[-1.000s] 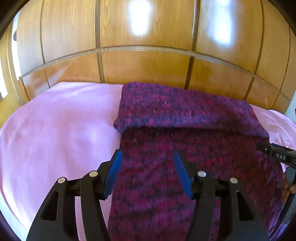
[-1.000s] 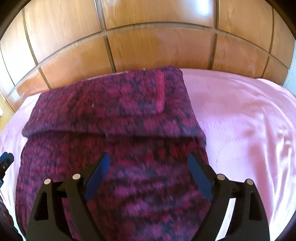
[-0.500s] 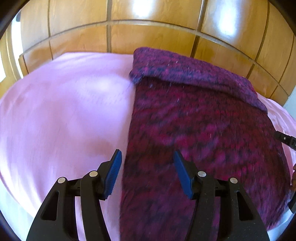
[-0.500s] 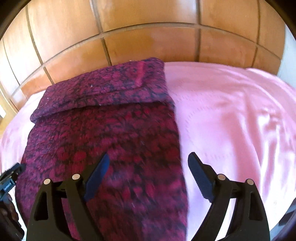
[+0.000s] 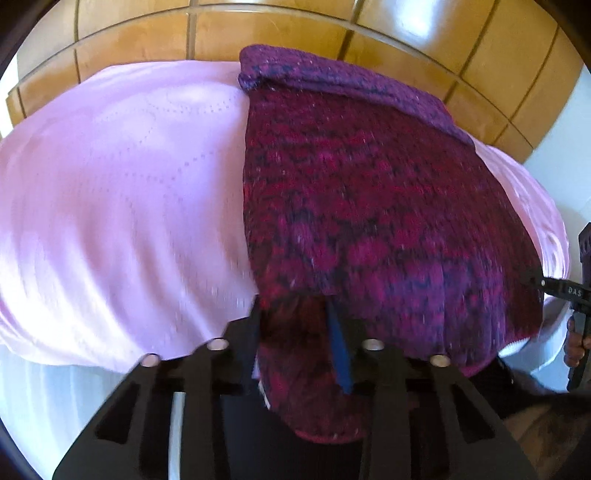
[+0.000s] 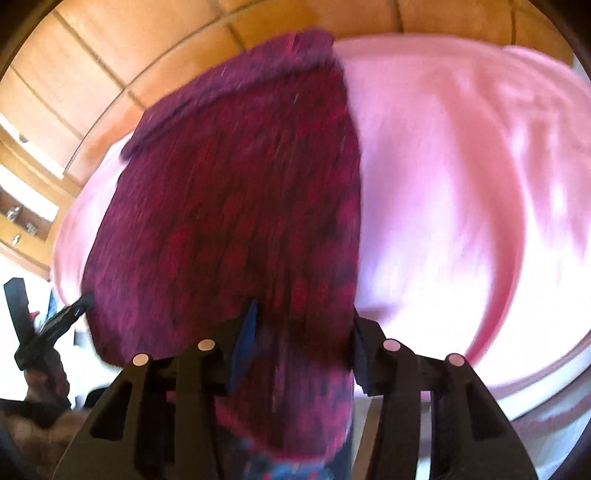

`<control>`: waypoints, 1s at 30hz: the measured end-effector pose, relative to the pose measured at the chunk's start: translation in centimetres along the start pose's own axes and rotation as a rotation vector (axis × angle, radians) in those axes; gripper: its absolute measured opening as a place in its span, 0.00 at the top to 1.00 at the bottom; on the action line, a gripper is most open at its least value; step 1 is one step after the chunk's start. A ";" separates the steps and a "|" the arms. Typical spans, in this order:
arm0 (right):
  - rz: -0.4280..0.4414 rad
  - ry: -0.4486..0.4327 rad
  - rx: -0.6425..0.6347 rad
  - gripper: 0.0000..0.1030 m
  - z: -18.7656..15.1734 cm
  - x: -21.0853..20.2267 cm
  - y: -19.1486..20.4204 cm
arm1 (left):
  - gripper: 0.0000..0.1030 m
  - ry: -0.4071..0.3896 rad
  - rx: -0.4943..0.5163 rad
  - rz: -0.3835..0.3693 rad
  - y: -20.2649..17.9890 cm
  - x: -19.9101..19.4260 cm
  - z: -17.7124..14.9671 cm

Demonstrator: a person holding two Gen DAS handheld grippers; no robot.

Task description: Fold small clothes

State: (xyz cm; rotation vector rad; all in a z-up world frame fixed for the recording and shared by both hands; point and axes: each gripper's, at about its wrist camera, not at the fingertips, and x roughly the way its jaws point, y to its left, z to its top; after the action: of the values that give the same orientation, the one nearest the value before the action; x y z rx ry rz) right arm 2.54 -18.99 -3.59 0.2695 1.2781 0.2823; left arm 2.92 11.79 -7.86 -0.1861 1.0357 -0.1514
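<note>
A dark red and purple knitted garment [image 5: 369, 192] lies on a pink bedspread [image 5: 122, 199], its far end folded over near the wooden headboard. Its near hem hangs over the bed's front edge. My left gripper [image 5: 295, 332] is open, its jaws straddling the near left corner of the hem. My right gripper [image 6: 303, 339] is open, its jaws around the near right corner of the garment [image 6: 240, 203]. The right gripper also shows at the right edge of the left wrist view [image 5: 576, 295]. Both views are blurred.
The wooden headboard [image 5: 295, 33] runs along the far side of the bed. The pink bedspread [image 6: 461, 184] spreads to the right of the garment in the right wrist view. A white sheet [image 5: 74, 398] hangs below the bed's front edge. Wooden shelves [image 6: 26, 206] stand at far left.
Both grippers have pulled back towards the bed's near edge and dropped low. The garment's near hem now sits between each pair of jaws. Both stay open.
</note>
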 end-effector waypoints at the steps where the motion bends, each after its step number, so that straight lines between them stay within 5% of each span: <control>1: 0.013 0.025 -0.006 0.70 -0.6 0.0 0.2 | 0.81 -0.003 -0.012 -0.027 0.1 -0.4 0.1; 4: 0.066 0.030 0.008 0.79 -0.7 -0.7 0.6 | 0.85 -0.033 -0.054 -0.115 0.6 -1.9 1.2; 12: 0.253 -0.137 0.007 0.81 4.8 -3.6 3.1 | 0.86 -0.148 -0.224 -0.363 2.7 -2.9 6.8; 20: 0.200 -0.206 0.147 0.82 11.2 -0.5 2.0 | 0.89 -0.130 -0.336 -0.356 3.6 2.8 13.5; 27: 0.116 -0.149 0.238 0.82 14.4 2.4 -0.3 | 0.89 -0.028 -0.445 -0.315 5.5 8.3 18.1; 30: 0.149 -0.134 0.248 0.70 14.8 2.4 -0.1 | 0.83 -0.055 -0.505 -0.334 6.9 7.7 18.9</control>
State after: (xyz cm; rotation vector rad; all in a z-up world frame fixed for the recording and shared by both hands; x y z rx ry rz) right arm 17.42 -18.84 -1.80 0.5880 1.1616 0.2283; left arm 23.34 18.45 -6.48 -0.8191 0.9675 -0.1835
